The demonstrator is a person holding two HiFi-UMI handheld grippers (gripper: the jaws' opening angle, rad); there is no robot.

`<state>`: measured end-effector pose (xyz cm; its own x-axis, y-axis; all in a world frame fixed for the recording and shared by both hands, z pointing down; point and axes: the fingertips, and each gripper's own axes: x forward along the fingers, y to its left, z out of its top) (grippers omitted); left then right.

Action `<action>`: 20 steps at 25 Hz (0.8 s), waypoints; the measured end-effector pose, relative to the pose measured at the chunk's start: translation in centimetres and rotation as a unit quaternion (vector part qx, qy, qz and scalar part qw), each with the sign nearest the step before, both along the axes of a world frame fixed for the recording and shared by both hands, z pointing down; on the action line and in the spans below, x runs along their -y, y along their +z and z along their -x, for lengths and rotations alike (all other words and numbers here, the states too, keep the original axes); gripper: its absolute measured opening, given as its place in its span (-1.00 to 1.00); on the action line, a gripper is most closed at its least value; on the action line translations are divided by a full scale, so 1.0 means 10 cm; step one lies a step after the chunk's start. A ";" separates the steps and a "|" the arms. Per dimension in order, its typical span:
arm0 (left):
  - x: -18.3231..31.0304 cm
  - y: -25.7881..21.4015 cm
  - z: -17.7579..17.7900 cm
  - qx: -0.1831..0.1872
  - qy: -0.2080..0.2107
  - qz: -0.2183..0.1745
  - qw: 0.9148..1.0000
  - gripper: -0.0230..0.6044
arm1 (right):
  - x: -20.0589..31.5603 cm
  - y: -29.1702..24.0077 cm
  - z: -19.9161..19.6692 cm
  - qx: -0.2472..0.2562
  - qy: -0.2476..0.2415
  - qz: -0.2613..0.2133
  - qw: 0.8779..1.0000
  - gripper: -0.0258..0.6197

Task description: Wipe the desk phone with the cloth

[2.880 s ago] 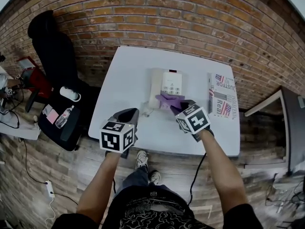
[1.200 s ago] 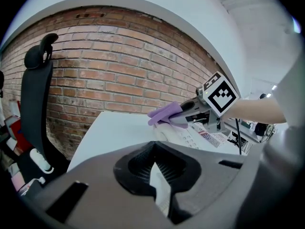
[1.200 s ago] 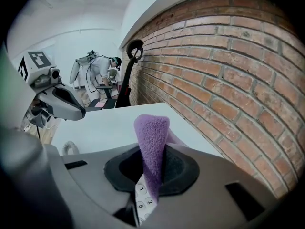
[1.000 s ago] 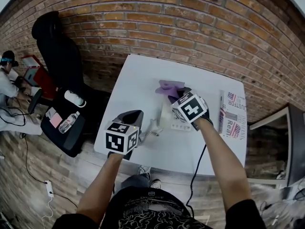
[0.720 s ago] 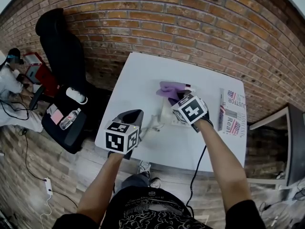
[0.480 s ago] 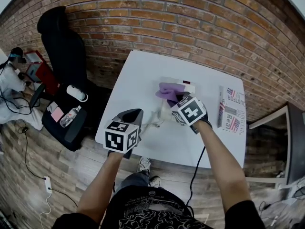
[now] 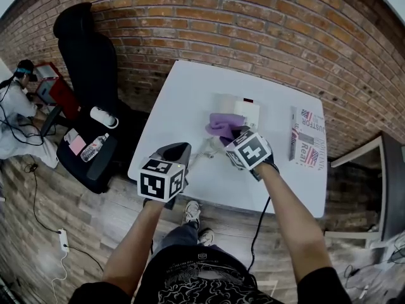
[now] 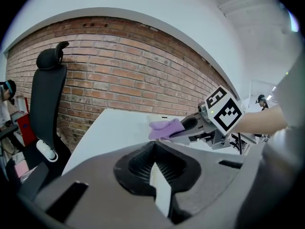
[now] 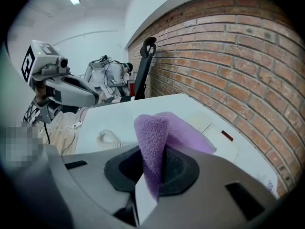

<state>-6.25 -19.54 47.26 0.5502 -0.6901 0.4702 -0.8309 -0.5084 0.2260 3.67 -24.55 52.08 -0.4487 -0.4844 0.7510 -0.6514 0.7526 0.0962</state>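
With the left gripper (image 7: 178,152) jaws together and empty, the phone (image 7: 245,111) is unheld, so the cloth (image 7: 221,125) clamped in the right gripper (image 7: 233,137) jaws may shove it.

Lilac cloth (image 7: 221,124), fuzzy pile, over a cream-white desk phone (image 7: 247,111) with a small dark red mark. Counter (image 7: 180,94): plain white. Left tool (image 7: 179,151) and right tool (image 7: 233,134) are dark grey, with black-and-white square markers on the cubes. Behind them, a red-brown brick wall (image 7: 253,18) with pale mortar lines and a black chair (image 7: 88,49). The newspaper (image 7: 306,138) shows red, white and blue stars-and-stripes.
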 end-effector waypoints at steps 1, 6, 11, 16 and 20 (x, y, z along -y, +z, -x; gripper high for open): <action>-0.03 0.00 0.00 0.000 -0.001 0.000 1.000 -0.91 | -0.04 0.02 0.01 0.001 -0.001 0.002 1.000 -0.78; -0.15 0.03 0.04 0.000 -0.003 0.002 1.000 -0.91 | -0.22 0.13 0.05 0.002 -0.002 0.015 1.000 -0.77; -0.25 0.04 0.06 0.001 -0.005 0.003 1.000 -0.91 | -0.35 0.22 0.08 0.003 -0.004 0.025 1.000 -0.77; -0.30 0.06 0.07 0.003 -0.002 0.005 1.000 -0.91 | -0.47 0.27 0.11 0.003 -0.010 0.032 0.999 -0.77; -0.27 0.07 0.05 0.005 0.004 0.004 1.000 -0.91 | -0.49 0.24 0.12 0.004 -0.015 0.028 0.999 -0.78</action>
